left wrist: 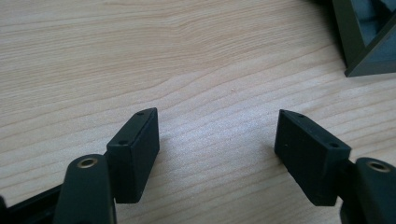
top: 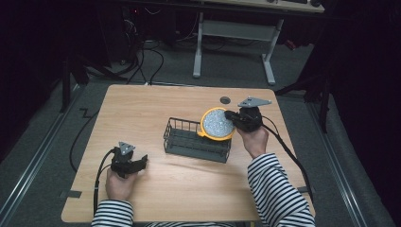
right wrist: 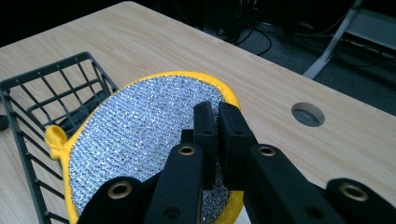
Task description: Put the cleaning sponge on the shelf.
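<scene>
- The right tool (top: 232, 115) has its jaws pressed together on the near edge of the scrubber (top: 217, 124), a round pad with a silver mesh face and a yellow rim.
- In the right gripper view the pad's edge (right wrist: 140, 140) sits pinched between the two black jaws, so the disc hangs free ahead of them; gripping the rim likely keeps the flat face clear for lowering.
- The scrubber is held tilted above the right end of the basket (top: 182, 142), a dark wire basket at the middle of the worktop (top: 142, 104). It overlaps the basket's far right corner, and I cannot tell whether it touches the wire.
- A small yellow loop (right wrist: 55, 137) on the rim points toward the basket's open top, which suggests the pad is meant to go inside.
- The left tool (top: 135, 165) rests near the left front of the worktop, well apart from the basket, jaws wide and holding nothing.
- In the left gripper view bare wood shows between its jaws, with the basket's corner (left wrist: 369, 42) at the far right; it seems parked out of the way.
</scene>
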`<state>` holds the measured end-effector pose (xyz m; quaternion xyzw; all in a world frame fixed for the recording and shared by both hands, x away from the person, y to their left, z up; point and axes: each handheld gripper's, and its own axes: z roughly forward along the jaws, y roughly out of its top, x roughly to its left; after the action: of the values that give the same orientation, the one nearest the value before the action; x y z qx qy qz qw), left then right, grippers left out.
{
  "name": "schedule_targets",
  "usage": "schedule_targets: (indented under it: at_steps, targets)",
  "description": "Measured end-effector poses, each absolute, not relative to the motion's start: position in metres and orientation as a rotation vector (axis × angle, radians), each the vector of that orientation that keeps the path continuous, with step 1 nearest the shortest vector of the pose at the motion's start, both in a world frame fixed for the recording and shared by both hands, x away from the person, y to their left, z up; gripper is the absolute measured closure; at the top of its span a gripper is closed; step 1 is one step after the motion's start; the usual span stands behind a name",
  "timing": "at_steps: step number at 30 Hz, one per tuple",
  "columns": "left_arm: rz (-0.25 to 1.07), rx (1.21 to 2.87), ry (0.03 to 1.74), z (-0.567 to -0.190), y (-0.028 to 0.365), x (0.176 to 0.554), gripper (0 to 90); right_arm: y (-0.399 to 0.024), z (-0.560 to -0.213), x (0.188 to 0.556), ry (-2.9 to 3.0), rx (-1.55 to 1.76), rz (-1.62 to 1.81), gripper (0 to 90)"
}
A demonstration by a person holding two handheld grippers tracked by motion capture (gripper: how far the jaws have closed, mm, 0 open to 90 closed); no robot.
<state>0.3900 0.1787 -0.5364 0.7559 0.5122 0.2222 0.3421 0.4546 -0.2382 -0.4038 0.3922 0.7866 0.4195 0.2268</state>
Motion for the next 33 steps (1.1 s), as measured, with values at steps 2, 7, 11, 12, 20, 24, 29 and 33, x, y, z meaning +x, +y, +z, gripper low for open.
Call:
schedule_targets:
  at_steps: [2,7,11,12,20,24,29,33]
  targets:
    - [0.578,1.965,1.332,-0.536,0.179,0.39,31.5,-0.237,-0.405,0.455,2.171,1.081,1.156,86.8]
    - [0.577,1.965,1.332,-0.536,0.179,0.39,31.5,-0.234,-0.406,0.453,2.18,1.063,1.16,86.9]
    - [0.577,1.964,1.332,-0.536,0.179,0.39,31.6,-0.232,-0.409,0.452,2.188,1.043,1.159,86.9]
    - [0.577,1.964,1.332,-0.536,0.179,0.39,31.6,-0.231,-0.409,0.452,2.192,1.038,1.157,86.9]
    - [0.577,1.964,1.332,-0.536,0.179,0.39,31.6,-0.229,-0.41,0.448,2.212,1.015,1.168,86.5]
    - [0.577,1.964,1.332,-0.536,0.179,0.39,31.6,-0.229,-0.41,0.446,2.218,1.005,1.17,86.5]
    - [0.581,1.965,1.333,-0.536,0.179,0.39,31.5,-0.228,-0.411,0.444,2.228,0.986,1.164,86.6]
    - [0.581,1.966,1.333,-0.536,0.179,0.39,31.5,-0.226,-0.413,0.442,2.246,0.978,1.164,86.7]
